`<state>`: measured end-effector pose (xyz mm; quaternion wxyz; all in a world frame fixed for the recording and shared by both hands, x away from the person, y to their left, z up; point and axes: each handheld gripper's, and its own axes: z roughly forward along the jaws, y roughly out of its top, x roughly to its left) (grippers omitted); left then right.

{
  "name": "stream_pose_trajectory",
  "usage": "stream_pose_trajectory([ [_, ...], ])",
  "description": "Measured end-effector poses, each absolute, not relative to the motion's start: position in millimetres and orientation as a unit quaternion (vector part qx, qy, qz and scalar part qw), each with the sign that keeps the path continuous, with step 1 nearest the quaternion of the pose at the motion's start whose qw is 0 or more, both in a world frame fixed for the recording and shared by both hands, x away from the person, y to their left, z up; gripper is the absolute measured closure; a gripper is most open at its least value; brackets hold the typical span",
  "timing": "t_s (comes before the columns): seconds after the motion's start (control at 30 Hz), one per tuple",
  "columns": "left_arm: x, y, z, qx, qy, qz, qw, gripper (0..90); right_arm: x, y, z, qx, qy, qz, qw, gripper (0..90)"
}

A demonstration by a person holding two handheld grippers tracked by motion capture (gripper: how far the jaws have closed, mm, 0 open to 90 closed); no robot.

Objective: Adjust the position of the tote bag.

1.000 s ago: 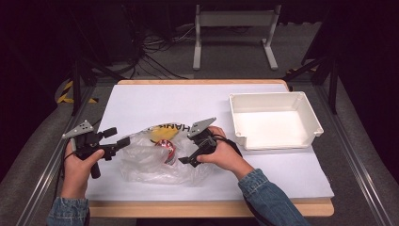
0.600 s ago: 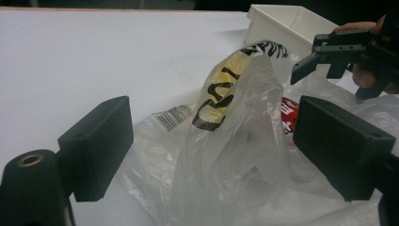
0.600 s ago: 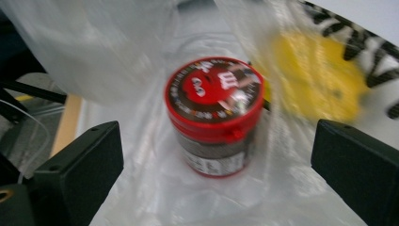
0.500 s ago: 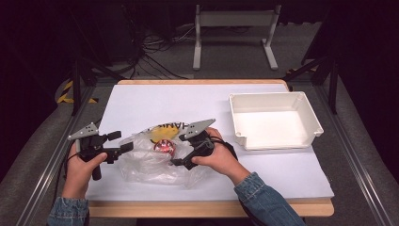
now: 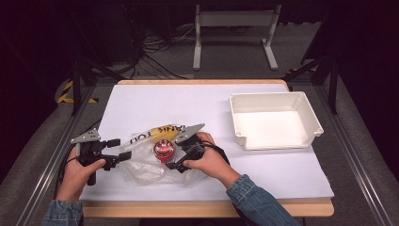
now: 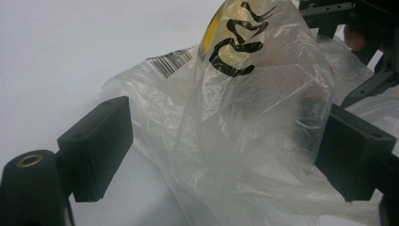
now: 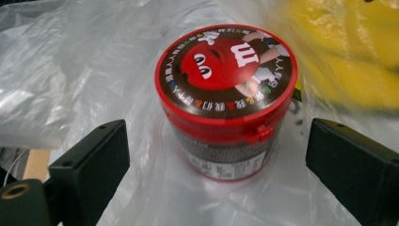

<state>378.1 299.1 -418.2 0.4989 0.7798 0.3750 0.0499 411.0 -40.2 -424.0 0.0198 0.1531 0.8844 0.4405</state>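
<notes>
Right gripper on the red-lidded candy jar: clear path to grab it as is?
Probably yes. In the right gripper view the jar stands upright on the plastic bag, between the open right gripper's fingers, neither touching it. Nothing covers it; loose film beside it might get pinched too.

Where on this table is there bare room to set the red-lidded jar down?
Free: the white tray, and the bare table behind the plastic bag, left of the tray. Also the strip in front of the tray. Crowded: front left, around the bag, red-lidded jar and both grippers.
</notes>
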Motion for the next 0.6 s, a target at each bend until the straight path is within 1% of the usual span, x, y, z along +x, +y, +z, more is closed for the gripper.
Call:
stream_pose_trajectory([
  [0.4,373,289,-411,0.774,0.326,0.033,0.542,5.9,421,-21,-435,0.161,0.876,0.455,0.015,5.7],
  [0.5,371,286,-407,0.769,0.324,0.036,0.550,4.4,421,-17,-437,0.165,0.874,0.457,0.015,5.7],
  [0.6,371,285,-403,0.766,0.325,0.052,0.552,3.6,422,-15,-438,0.166,0.872,0.460,0.020,5.7],
])
